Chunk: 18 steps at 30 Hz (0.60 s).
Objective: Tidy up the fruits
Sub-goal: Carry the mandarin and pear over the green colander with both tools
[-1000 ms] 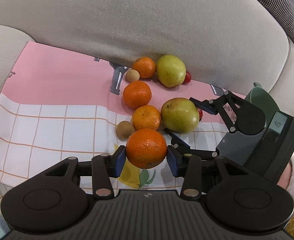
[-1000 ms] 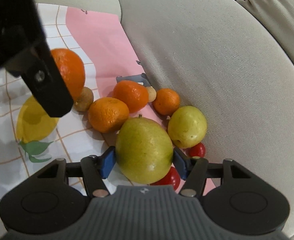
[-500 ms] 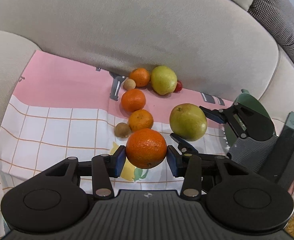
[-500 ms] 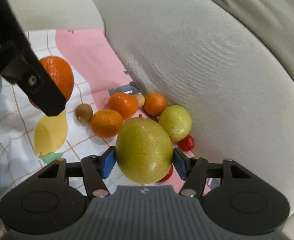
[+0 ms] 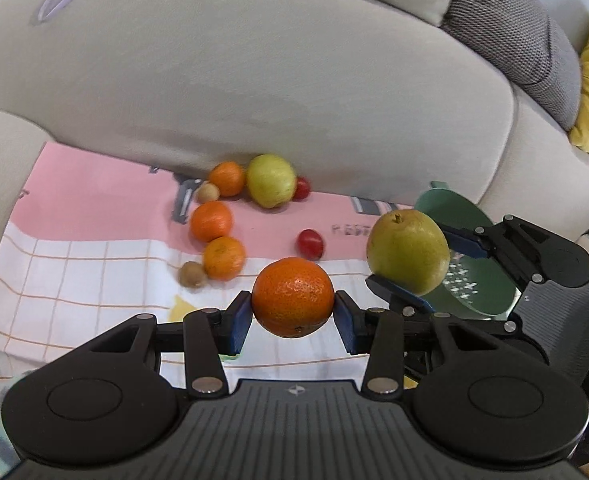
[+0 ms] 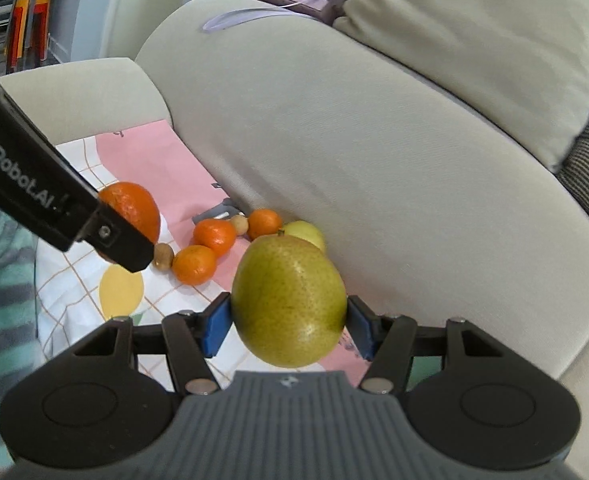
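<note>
While both aloft, orange (image 5: 293, 303) and pear (image 6: 288, 299) apart, above cloth (image 5: 94, 280).

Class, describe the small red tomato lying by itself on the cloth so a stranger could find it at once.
Start at the beige sofa backrest and drop to the pink band of the cloth spread on the seat. The lone tomato lies there on open cloth, right of the column of oranges. The other tomato is tucked against the yellow-green apple by the backrest.
</note>
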Tool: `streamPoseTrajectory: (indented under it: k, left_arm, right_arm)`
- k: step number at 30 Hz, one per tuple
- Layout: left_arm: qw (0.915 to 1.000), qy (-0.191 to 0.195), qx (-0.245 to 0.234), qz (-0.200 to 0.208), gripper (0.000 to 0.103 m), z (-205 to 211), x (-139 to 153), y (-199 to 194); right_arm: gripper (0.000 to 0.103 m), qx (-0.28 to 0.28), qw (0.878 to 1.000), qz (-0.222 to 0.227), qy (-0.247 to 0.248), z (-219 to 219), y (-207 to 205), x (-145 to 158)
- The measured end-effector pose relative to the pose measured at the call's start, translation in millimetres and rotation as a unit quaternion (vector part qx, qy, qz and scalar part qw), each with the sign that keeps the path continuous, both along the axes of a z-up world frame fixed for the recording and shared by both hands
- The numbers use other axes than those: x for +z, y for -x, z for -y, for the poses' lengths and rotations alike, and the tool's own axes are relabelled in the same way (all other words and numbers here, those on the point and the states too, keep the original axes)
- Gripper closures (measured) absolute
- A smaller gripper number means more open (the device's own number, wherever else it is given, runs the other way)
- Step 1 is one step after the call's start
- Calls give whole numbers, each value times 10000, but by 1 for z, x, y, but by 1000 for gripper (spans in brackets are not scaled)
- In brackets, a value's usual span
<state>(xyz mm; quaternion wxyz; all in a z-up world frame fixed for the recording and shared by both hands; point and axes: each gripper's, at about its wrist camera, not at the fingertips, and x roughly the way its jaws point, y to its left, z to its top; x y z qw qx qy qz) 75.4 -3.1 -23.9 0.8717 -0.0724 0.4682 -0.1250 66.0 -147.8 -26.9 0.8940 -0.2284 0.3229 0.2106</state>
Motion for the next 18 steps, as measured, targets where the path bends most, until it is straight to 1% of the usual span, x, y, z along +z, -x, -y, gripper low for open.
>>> streamPoseTrajectory:
  k: [5, 12, 15, 18]
  left_arm:
    - [9998, 4, -168, 51, 53, 24, 4, 1]
    - [9991, 132, -401, -59, 53, 59, 2, -9]
    - [9980, 150, -611, -34, 53, 81, 3, -18]
    - [9964, 146, -832, -10, 53, 105, 3, -27]
  right_arm:
    - [45, -237, 9997, 10, 89, 31, 3, 4]
    - [44, -1012, 9946, -221, -7, 91, -11, -4]
    - [44, -1146, 9928, -339, 93, 107, -17, -10]
    - [44, -1161, 9919, -497, 142, 121, -21, -18]
